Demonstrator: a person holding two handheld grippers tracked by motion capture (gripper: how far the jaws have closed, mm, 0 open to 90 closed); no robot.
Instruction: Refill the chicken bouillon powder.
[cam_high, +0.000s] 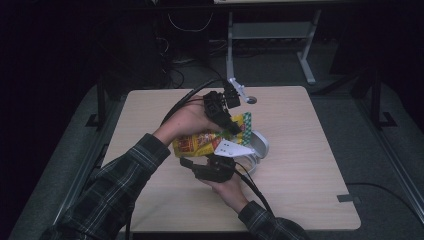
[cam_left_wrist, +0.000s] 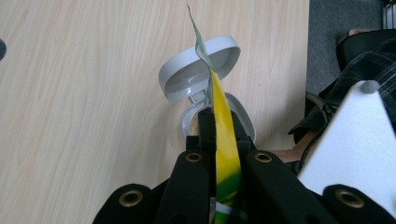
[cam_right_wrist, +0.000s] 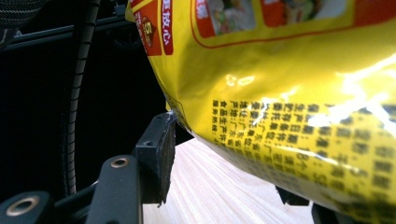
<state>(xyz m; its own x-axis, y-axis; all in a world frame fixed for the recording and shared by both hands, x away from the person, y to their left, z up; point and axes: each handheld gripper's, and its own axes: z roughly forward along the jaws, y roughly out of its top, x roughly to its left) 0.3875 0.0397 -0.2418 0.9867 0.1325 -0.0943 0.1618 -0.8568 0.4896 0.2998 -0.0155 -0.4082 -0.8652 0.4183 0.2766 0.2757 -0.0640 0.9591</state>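
- Two grippers on one yellow packet (cam_high: 200, 142), held above the table (cam_high: 310, 170).
- Left gripper (cam_left_wrist: 219, 123): jaws pinched tight on the packet's thin sealed edge, directly over a grey container (cam_left_wrist: 243, 116) with its hinged lid (cam_left_wrist: 187, 74) open.
- Right gripper (cam_right_wrist: 224, 186): jaws half apart, clamping the packet's bulging lower part, left pad (cam_right_wrist: 161, 154) against the foil.

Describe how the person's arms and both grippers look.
Both forearms wear dark plaid sleeves. The left gripper and right gripper are black, with brass-ringed screw holes. A black cable trails from the left gripper; a white three-cornered plate tops the right one.
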